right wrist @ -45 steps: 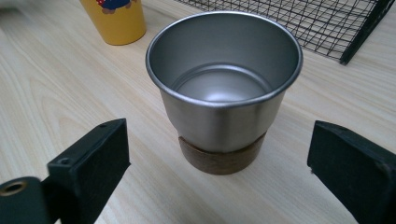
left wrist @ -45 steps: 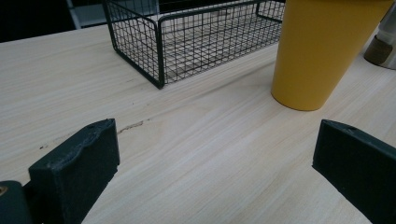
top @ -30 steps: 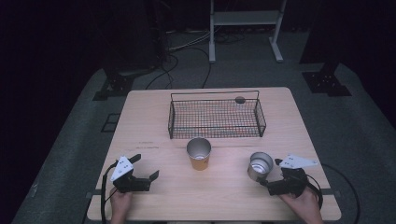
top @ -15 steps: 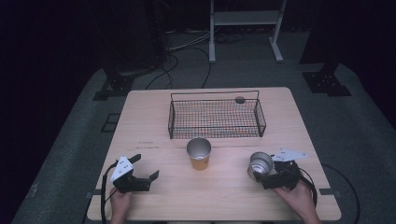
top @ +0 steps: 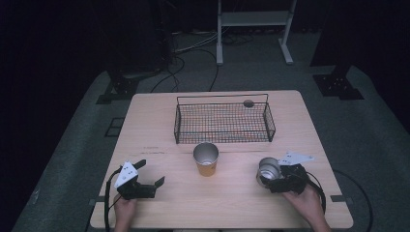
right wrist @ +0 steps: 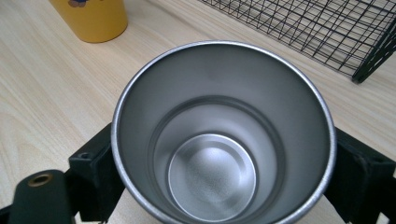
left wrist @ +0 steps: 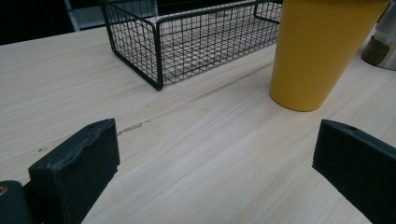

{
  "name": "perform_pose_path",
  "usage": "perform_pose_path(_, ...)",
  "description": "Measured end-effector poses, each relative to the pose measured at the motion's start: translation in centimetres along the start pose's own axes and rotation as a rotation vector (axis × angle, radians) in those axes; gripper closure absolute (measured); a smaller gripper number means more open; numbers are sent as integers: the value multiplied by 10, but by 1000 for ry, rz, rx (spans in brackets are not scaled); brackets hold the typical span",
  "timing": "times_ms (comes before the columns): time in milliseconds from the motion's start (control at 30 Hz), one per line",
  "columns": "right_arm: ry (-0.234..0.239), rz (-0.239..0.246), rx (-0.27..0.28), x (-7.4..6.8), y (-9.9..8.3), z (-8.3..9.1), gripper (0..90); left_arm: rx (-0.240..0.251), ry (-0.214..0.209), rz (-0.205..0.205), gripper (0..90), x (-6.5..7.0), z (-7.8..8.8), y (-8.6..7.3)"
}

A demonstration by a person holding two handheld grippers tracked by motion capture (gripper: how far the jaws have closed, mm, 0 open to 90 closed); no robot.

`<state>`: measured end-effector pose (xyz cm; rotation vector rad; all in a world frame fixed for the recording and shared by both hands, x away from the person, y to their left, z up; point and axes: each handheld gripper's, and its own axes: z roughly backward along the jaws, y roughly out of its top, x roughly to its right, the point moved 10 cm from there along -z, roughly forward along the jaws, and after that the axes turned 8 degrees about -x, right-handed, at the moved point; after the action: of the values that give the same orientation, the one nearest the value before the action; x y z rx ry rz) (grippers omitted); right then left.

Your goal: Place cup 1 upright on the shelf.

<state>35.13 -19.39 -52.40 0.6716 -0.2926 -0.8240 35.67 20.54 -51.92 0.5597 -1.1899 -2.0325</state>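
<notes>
- High view: the right gripper sits near the front right corner of the table, and its jaws have just been closing around a steel cup, which now stands between them. A yellow cup stands upright at the middle of the table, just in front of a black wire basket. The left gripper rests near the front left corner, well apart from both cups, jaws spread wide and holding nothing.
- Left gripper view: the two black jaws stand far apart over bare table. The yellow cup stands ahead to the right, the wire basket behind it.
- Right gripper view: the steel cup is seen from above, open and empty inside, with a jaw pressed against each side of its wall. The yellow cup and the basket lie beyond.
</notes>
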Motion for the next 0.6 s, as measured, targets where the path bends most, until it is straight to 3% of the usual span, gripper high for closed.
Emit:
perform_pose_path(333, 26, -6, 12, -1, 1, 3, 169, 0, 0, -2, 0, 0, 0, 0)
perform_pose_path(600, 47, -3, 19, 1, 15, 18, 176, -2, 1, -4, 0, 0, 0, 0)
